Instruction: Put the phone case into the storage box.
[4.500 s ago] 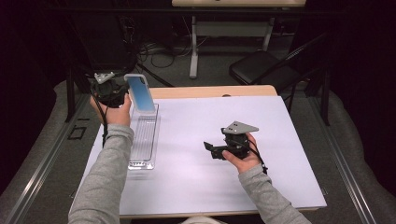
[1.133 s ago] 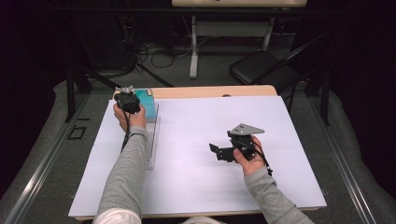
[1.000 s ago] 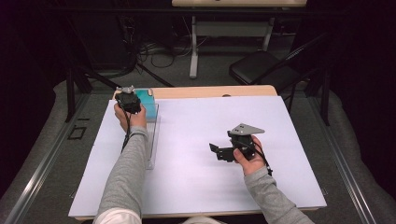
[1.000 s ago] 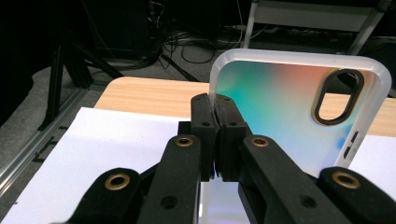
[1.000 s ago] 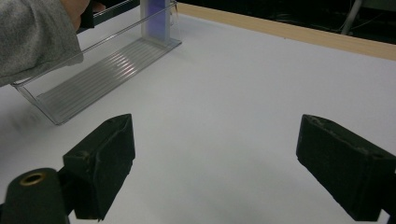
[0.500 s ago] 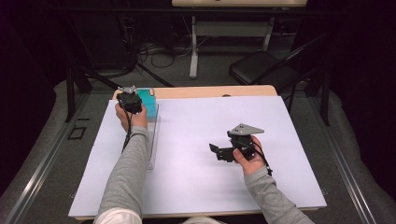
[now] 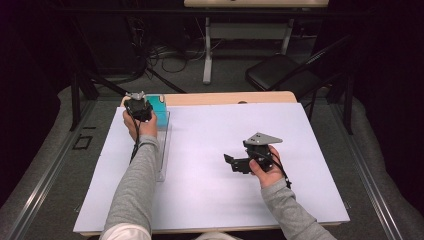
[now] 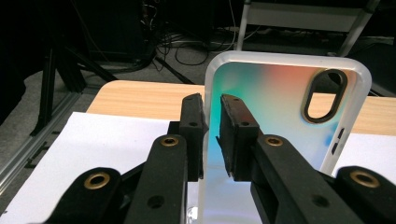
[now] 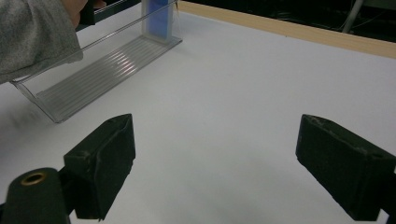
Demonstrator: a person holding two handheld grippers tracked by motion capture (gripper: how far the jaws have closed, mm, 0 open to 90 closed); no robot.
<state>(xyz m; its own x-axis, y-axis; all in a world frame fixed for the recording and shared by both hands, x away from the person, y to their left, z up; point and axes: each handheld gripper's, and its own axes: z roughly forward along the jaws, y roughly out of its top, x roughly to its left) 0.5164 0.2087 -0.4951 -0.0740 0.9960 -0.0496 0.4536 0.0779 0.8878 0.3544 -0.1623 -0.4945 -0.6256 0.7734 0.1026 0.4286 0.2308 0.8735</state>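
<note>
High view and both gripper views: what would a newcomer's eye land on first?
First, the phone case, teal fading to orange, standing upright at the table's far left in the clear slotted rack. The left gripper straddles its edge, jaws just opening with a slight gap at the pads. The right gripper hangs wide open over the white sheet.

A desk (image 7: 235, 97) with a light wood top carries a white sheet (image 7: 220, 200) over most of it. Around it lies grey carpet (image 7: 45, 165), crossed by metal rails (image 7: 40, 195) at both sides. Beyond the far edge stand a black chair (image 7: 280, 75), a pale table leg (image 7: 207, 55) and tangled cables (image 7: 160, 52). The back of the room is dark.
</note>
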